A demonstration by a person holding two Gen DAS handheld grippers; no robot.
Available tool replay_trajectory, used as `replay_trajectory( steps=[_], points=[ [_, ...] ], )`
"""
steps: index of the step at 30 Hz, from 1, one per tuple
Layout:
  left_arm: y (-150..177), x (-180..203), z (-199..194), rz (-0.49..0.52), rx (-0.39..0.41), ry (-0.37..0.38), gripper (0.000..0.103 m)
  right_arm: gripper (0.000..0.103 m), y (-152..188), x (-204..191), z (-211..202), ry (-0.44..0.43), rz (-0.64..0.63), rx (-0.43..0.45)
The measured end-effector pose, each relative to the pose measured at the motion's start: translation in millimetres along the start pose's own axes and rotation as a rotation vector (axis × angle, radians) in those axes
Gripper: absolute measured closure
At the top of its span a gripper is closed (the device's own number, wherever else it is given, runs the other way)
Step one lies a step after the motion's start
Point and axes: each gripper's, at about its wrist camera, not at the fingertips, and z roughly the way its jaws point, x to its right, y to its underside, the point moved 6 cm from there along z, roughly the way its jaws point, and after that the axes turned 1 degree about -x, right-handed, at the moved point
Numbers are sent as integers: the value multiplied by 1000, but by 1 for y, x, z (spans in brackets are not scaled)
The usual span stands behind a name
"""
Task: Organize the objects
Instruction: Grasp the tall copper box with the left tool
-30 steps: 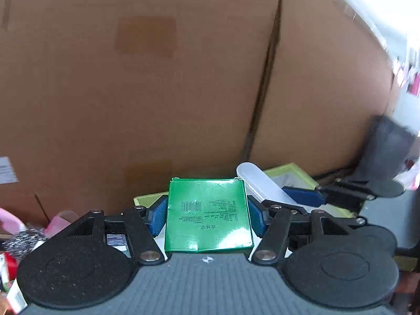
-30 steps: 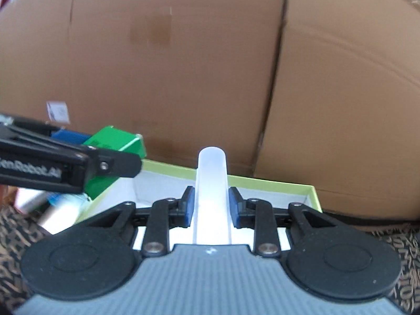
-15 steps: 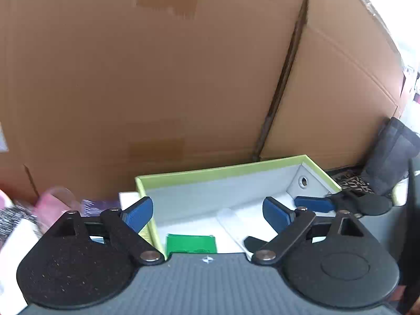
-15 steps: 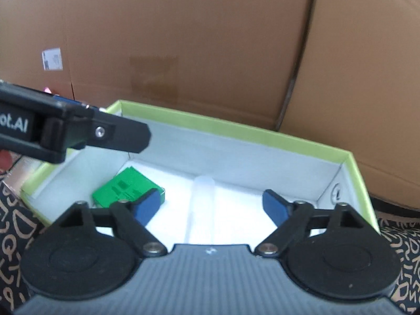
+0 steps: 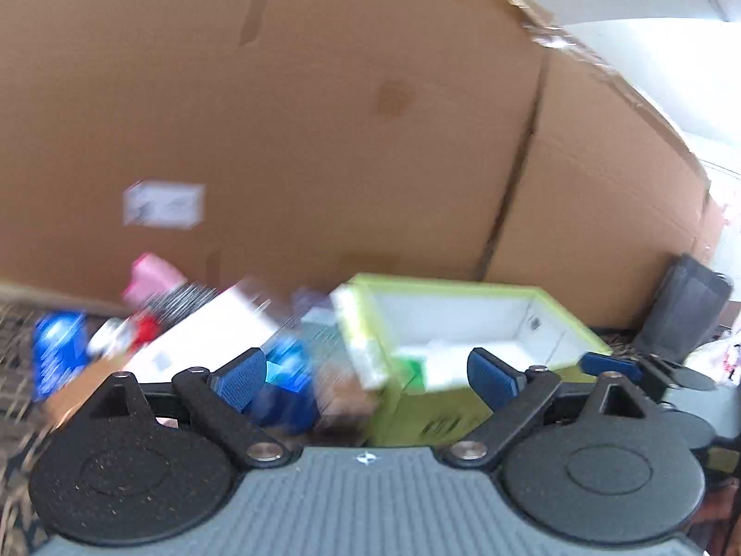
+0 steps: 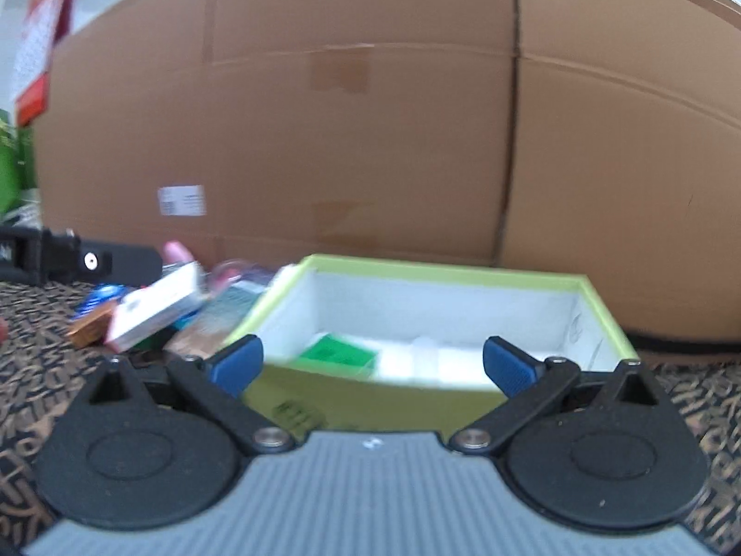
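A lime-green box with a white inside (image 6: 463,278) stands on the patterned cloth; it also shows in the left wrist view (image 5: 463,287). A small green packet (image 6: 335,351) and a translucent white tube (image 6: 423,354) lie inside it. My right gripper (image 6: 373,363) is open and empty, in front of the box. My left gripper (image 5: 368,375) is open and empty, to the left of the box front, facing a blurred pile of loose items (image 5: 185,333). The left gripper's arm (image 6: 78,259) shows at the far left of the right wrist view.
A large cardboard box (image 6: 370,116) forms a wall behind everything. The pile left of the green box (image 6: 157,306) holds a white carton, a blue can, a pink thing and others. A dark pouch (image 5: 690,310) stands at the far right.
Both grippers opened and let go of the green packet and the tube, which now lie in the box. Both have pulled back; the left one has swung left toward the pile.
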Motion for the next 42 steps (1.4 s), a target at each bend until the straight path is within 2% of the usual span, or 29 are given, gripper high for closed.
replay_trajectory(
  steps=[6, 8, 11, 16, 18, 21, 24, 26, 27, 29, 31, 36, 42],
  points=[
    [46, -60, -22, -105, -86, -100, 6, 0, 38, -51, -27, -47, 7, -32],
    [48, -77, -25, -111, -101, -132, 6, 0, 47, -66, -25, -78, 5, -54],
    [39, -101, -30, -107, -67, -170, 7, 0, 51, -87, -19, -96, -17, -77],
    [19, -139, -17, 12, -36, -245, 6, 0, 42, -110, -14, -114, -53, -73],
    [13, -150, -1, 92, -42, -234, 6, 0, 42, -116, -11, -120, -59, -81],
    [9, -164, 24, 194, -58, -256, 7, 0, 47, -122, -10, -120, -71, -105],
    [7, -175, 45, 228, -82, -218, 8, 0, 51, -125, -5, -115, -81, -131],
    [9, -185, 55, 199, -119, -205, 14, 0, 51, -127, -3, -112, -82, -142],
    [12, -189, 58, 167, -150, -192, 39, 0, 49, -128, -1, -111, -80, -143],
    [15, -190, 49, 143, -134, -182, 53, 0, 44, -130, 0, -111, -74, -138],
    [22, -186, 36, 119, -157, -176, 65, 0, 37, -134, 4, -119, -63, -130],
    [43, -178, 3, 4, -163, -133, 68, 0, 15, -153, 37, -202, 49, -153],
    [59, -172, -5, 12, -183, -149, 68, 12, 8, -174, 104, -277, 217, -248]
  ],
)
